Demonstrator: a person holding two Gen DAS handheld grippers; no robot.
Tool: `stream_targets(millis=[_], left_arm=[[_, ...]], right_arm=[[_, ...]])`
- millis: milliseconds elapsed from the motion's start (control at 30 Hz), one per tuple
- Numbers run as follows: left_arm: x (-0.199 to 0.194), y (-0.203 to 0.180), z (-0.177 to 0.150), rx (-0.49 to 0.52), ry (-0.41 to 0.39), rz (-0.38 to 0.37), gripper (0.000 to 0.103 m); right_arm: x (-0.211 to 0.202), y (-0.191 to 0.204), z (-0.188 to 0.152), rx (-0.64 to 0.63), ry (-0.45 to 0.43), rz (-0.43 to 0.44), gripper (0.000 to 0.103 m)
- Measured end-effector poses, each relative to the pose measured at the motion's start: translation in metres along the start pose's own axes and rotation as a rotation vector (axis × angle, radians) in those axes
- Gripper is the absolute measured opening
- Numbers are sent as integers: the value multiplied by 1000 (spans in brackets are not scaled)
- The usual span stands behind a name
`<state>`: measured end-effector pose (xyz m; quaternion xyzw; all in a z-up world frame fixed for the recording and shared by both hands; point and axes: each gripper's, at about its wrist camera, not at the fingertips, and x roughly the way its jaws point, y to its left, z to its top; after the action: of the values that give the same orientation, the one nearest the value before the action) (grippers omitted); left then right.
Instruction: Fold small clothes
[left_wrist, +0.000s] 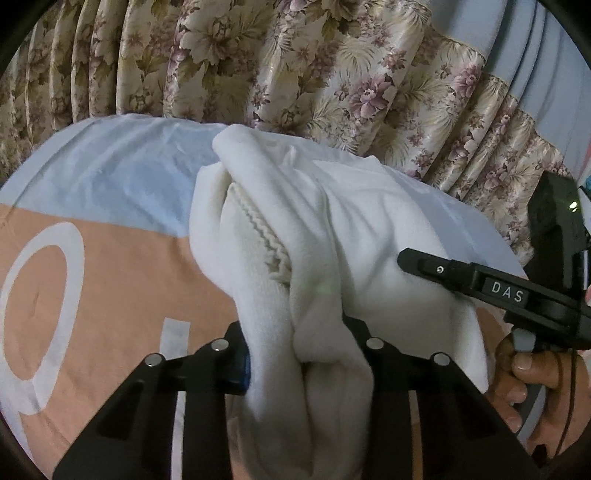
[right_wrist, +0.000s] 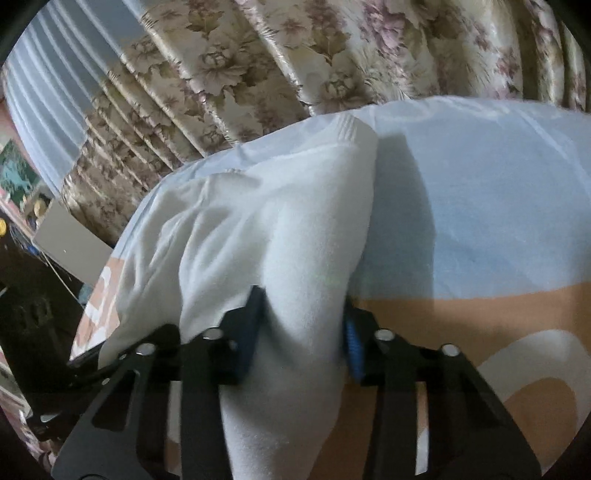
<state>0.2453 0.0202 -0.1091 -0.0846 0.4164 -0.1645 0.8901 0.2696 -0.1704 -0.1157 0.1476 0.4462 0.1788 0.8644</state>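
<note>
Floral curtains (left_wrist: 332, 74) in cream, olive and mauve hang in pleats across the back of both views, with a pale blue wall beside them. Below them spreads a bed sheet (left_wrist: 110, 177), light blue at the far side and peach nearer, printed with large white shapes. On this sheet lies a white garment (left_wrist: 332, 229), soft and fleecy, bunched into thick folds with a ribbed knitted edge showing in its middle. The garment's near end is gathered up off the sheet. The left claw (left_wrist: 306, 365) pinches a thick roll of this white cloth between its pads. The right claw (right_wrist: 306, 332) likewise clamps a fold of the same garment, the fabric bulging up between its blue-padded fingers (right_wrist: 352, 343). In the left wrist view, the right tool's black body, marked with white letters, reaches in from the right, and a person's hand (left_wrist: 532, 384) grips its handle.
</note>
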Motion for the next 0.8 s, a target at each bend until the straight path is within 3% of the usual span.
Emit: stream_targets(millis=[400,800], left_arm=[[-14,-59,19,105,-47,46,33],[11,-182,10,167,-22,-34,33]], right_arm=[[-49,31,17,-216,-132,-147,29],[-137,-54,12,-206,-182,-260,29]])
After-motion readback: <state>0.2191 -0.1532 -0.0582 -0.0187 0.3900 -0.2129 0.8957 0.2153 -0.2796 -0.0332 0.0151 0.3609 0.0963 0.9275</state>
